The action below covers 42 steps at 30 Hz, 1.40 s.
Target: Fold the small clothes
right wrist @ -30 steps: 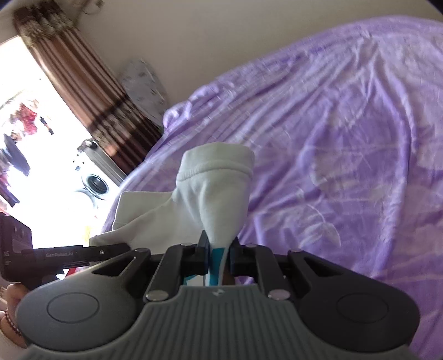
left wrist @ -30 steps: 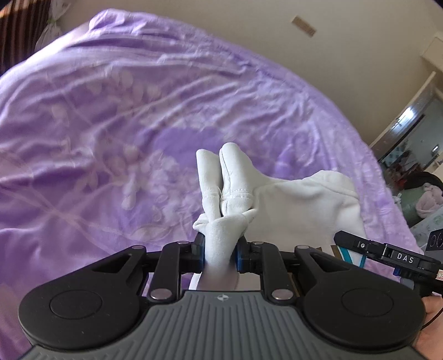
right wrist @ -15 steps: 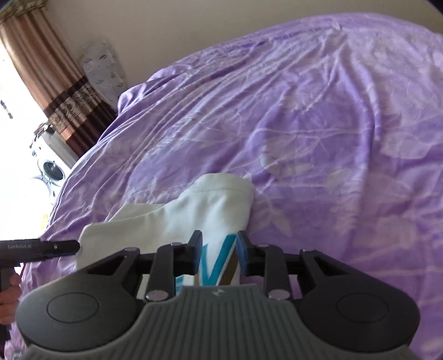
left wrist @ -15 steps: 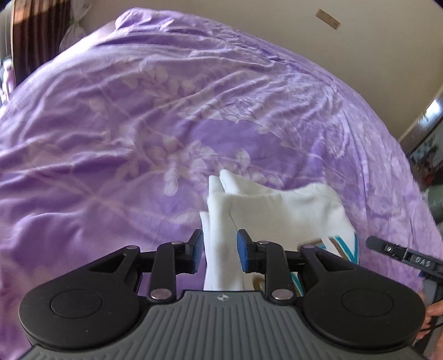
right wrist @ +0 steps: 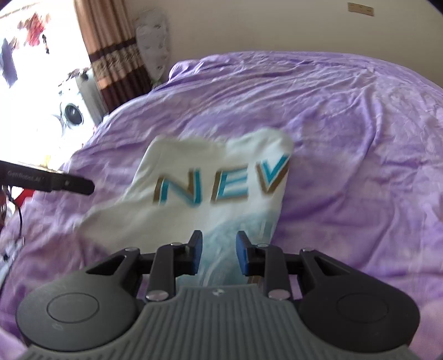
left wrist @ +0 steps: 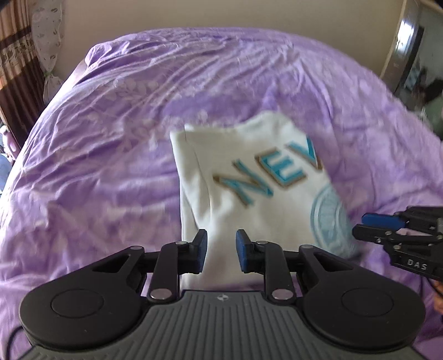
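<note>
— Where do things stand?

— My left gripper (left wrist: 221,250) and right gripper (right wrist: 218,252) both gape, holding nothing. Just past them the white shirt (left wrist: 249,185) lies folded on the purple bedspread (left wrist: 110,138) — soft cotton, roughly rectangular, teal lettering up.

— Next?

— Probably smoothing or one more fold, so I'd need a fresh pinch on an edge.

Wrinkled purple bedspread (right wrist: 346,144), beige wall (right wrist: 249,25), striped brown curtain (right wrist: 110,52) beside a sunlit window (right wrist: 30,69).
</note>
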Tool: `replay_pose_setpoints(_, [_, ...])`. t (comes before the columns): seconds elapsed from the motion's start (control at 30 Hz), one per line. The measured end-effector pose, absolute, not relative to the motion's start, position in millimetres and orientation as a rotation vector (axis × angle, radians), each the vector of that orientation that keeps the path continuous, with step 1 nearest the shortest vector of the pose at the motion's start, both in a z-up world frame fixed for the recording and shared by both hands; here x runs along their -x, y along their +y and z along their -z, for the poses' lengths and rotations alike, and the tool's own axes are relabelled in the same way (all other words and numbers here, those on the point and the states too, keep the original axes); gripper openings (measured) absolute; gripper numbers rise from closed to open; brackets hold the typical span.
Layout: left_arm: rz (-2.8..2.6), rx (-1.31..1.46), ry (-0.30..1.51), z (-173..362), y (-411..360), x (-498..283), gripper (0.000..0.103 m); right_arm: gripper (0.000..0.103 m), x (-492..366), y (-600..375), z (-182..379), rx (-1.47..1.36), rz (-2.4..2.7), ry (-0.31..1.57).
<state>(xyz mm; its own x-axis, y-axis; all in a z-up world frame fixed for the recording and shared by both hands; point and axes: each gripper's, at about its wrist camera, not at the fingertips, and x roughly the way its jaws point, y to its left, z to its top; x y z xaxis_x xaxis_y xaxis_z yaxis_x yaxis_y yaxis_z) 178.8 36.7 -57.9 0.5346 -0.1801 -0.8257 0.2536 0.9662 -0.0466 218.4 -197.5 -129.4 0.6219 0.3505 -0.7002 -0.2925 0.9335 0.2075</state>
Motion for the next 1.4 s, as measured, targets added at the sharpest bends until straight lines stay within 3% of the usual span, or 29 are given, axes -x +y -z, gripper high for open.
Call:
replay_pose_setpoints(0.23, [0.162, -0.131, 1.021, 100, 31, -173, 0.008, 0.021, -196, -184, 165, 0.005, -0.351, 0.877])
replay_pose_setpoints(0.53, [0.119, -0.176, 1.096, 136, 29, -184, 0.006, 0.018, -208, -190, 208, -0.013, -0.352, 0.953])
replay_pose_setpoints(0.83, [0.115, -0.202, 1.051, 120, 23, -175, 0.007, 0.017, -210, -186, 200, -0.008, -0.348, 0.957])
replay_pose_setpoints(0.9, [0.125, -0.199, 1.010, 106, 22, -167, 0.015, 0.021, -207, -185, 188, 0.003, -0.347, 0.940])
replay_pose_setpoints(1.03, [0.134, -0.172, 0.897, 65, 21, -146, 0.019, 0.039, -195, -189, 152, -0.012, -0.342, 0.856])
replay_pose_setpoints(1.13, [0.122, -0.151, 0.817, 32, 19, -128, 0.029, 0.049, -183, -191, 117, -0.017, -0.339, 0.762])
replay_pose_setpoints(1.23, [0.089, -0.150, 0.731, 4, 14, -108, 0.045, 0.062, -165, -194, 81, -0.008, -0.317, 0.656])
replay_pose_setpoints(1.3, [0.073, -0.160, 0.668, -11, 10, -94, 0.063, 0.066, -150, -195, 60, -0.020, -0.310, 0.593])
replay_pose_setpoints(1.4, [0.045, -0.186, 0.593, -24, 2, -77, 0.075, 0.076, -128, -194, 38, -0.033, -0.316, 0.531])
